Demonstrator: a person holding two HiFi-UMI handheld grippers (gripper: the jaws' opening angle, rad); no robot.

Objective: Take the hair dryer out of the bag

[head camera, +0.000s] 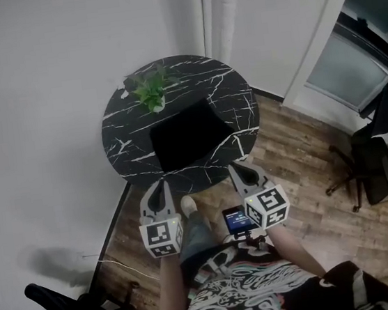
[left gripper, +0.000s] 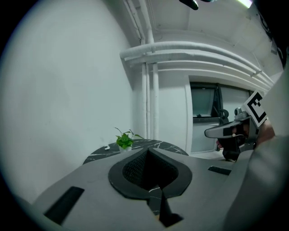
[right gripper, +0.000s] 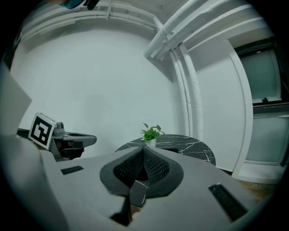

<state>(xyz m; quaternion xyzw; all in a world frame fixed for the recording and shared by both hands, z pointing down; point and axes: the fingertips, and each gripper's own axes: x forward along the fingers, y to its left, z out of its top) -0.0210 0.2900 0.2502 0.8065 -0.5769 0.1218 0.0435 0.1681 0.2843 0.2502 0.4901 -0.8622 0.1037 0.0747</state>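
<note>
From the head view, the round marble table (head camera: 123,135) stood against the white wall, and a flat black bag (head camera: 186,135) lay on the middle of it. The hair dryer itself didn't show. A small green plant (head camera: 149,90) sat at the table's far edge. Both claws hovered just short of the table's near edge: left gripper (head camera: 158,184) and right gripper (head camera: 241,169), side by side, apart from each other.

In the left gripper view, the jaws were clenched with nothing between them, pointing at the table, and the right gripper floated off to the side.

In the right gripper view it was the same story: jaws pressed together and empty, with the plant dead ahead on the table.
</note>
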